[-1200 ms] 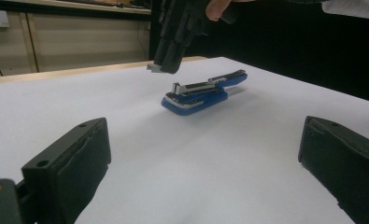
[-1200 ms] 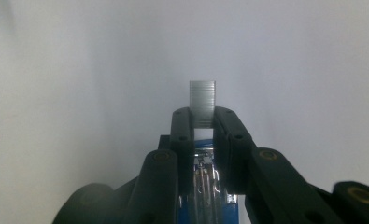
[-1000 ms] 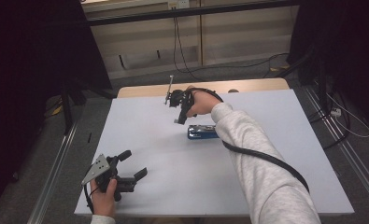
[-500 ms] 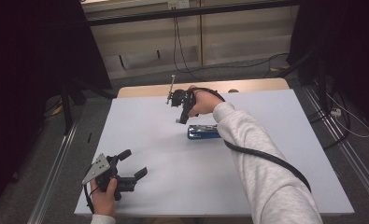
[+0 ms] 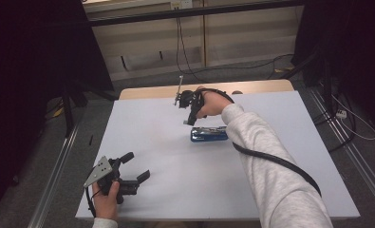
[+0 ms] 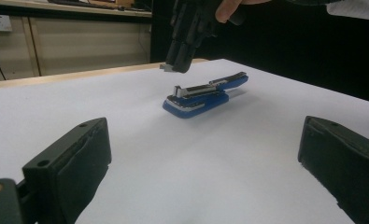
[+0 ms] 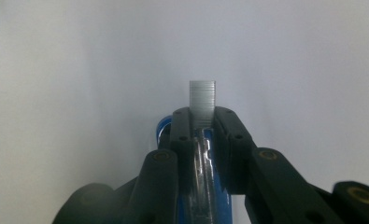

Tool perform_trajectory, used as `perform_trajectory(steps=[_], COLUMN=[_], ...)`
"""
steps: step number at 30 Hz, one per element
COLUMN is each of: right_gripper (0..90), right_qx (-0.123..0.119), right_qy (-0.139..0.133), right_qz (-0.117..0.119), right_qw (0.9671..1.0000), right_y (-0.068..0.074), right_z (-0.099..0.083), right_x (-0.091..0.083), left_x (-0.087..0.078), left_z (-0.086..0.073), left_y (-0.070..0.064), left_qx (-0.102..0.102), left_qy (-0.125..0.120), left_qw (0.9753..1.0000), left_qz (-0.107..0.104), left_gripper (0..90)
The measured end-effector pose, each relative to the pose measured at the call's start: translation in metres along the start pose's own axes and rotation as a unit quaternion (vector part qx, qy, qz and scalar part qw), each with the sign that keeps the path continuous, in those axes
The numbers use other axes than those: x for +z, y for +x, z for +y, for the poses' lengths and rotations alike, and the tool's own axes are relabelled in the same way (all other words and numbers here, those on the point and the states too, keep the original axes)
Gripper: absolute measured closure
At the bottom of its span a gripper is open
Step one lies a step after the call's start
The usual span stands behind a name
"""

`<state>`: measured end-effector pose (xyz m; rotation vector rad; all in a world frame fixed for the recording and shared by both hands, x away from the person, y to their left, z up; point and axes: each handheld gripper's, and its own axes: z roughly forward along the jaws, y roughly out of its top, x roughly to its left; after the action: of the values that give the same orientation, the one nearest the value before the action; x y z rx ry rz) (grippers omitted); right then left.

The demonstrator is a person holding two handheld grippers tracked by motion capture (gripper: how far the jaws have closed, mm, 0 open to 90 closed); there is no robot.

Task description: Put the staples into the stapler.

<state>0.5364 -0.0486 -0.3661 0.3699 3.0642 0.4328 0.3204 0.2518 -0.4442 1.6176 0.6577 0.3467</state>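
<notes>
Staples [image 7: 202, 100], a ribbed silvery strip, sit clenched in the right gripper [image 5: 187, 121] fingers above the glossy blue stapler [image 5: 209, 134] mid-tabletop [image 5: 289, 142]; left gripper [image 5: 136, 166] rests released, unmoved since before.

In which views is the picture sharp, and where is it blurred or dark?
High view: the white table is evenly lit, the room's sides nearly black. Left gripper view: the blue stapler is fairly sharp, the near jaws soft. Right gripper view: the strip of staples is sharp, while the stapler below the right gripper is blurred.
</notes>
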Motion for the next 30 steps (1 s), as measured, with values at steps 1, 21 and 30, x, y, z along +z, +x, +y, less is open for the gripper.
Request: perform_trajectory(steps=[1, 21, 30], right_gripper=[78.1, 78.1, 78.1], right_qx=[0.001, 0.010, 0.012], right_qy=[0.000, -0.003, -0.004], right_qz=[0.002, -0.005, -0.006], right_qw=[1.0000, 0.9999, 0.9999], right_y=[0.000, -0.005, -0.005], right_z=[-0.001, -0.022, -0.028], right_x=[0.000, -0.008, -0.011], left_x=[0.000, 0.001, 0.001], left_z=[0.000, 0.000, 0.000], left_y=[0.000, -0.001, -0.001], left_qx=[0.001, 0.006, 0.006], left_qy=[0.000, 0.004, 0.006], left_qw=[1.0000, 1.0000, 1.0000], left_qz=[0.001, -0.001, -0.001], left_gripper=[2.6, 2.7, 2.7])
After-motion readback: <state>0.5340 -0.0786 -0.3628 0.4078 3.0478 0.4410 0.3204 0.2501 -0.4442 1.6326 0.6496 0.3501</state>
